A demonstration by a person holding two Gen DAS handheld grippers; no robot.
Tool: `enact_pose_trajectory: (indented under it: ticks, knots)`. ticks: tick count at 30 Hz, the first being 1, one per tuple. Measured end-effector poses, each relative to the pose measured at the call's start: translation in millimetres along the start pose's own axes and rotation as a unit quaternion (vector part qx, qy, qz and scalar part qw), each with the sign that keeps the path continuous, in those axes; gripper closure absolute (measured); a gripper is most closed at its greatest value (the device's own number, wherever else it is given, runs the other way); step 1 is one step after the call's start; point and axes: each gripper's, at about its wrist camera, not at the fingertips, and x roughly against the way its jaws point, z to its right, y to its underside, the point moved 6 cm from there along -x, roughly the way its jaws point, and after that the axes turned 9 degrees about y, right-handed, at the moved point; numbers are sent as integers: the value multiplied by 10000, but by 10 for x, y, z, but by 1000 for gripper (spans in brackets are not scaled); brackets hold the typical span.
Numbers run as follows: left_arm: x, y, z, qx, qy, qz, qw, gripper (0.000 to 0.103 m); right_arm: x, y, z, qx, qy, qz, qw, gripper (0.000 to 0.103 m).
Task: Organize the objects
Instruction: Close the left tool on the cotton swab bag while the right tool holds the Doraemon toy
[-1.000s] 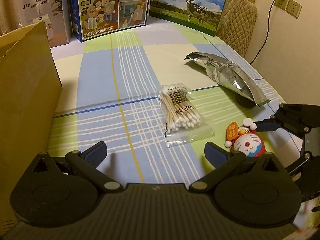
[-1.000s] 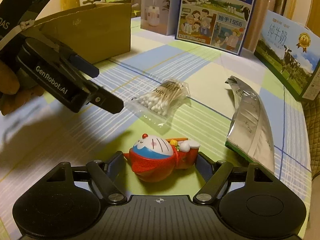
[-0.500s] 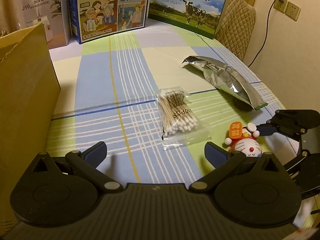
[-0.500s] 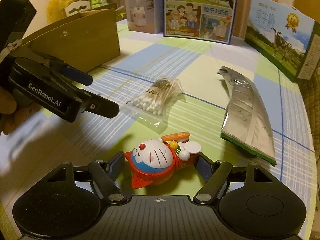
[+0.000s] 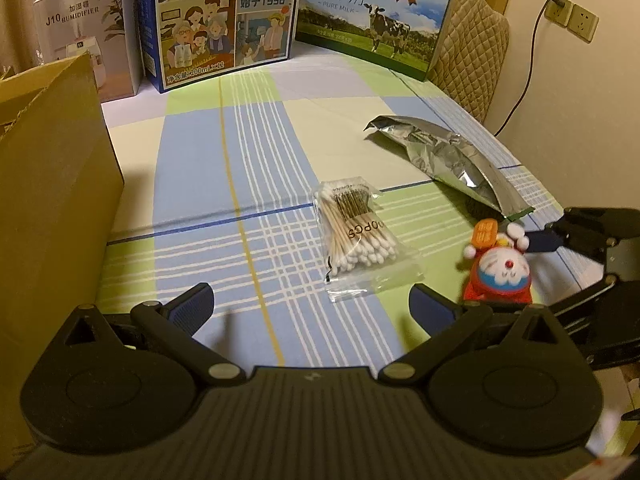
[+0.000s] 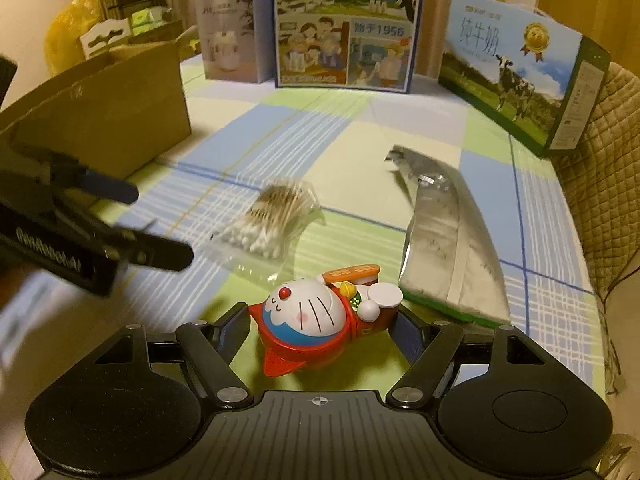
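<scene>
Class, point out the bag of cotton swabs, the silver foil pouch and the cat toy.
Bag of cotton swabs point(image 5: 356, 232), left wrist view, swab bundle.
Silver foil pouch point(image 5: 444, 156), left wrist view, crinkled middle.
Cat toy point(image 6: 308, 312), right wrist view, white face.

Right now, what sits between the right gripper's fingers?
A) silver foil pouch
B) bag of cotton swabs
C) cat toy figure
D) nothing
C: the cat toy figure lies between the fingers of the right gripper, while the bag of cotton swabs and the silver foil pouch lie farther out on the table.
</scene>
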Motion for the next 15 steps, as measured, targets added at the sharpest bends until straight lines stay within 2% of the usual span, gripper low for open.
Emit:
enact_pose_trajectory:
  ticks: [9, 15]
  knots:
    - [-91, 10, 1, 231, -33, 47, 9997, 1, 48, -78, 225, -288, 340, 87, 9990, 31]
    - [-222, -58, 31, 191, -109, 112, 9997, 4, 43, -52, 460, -828, 290, -38, 9961, 31]
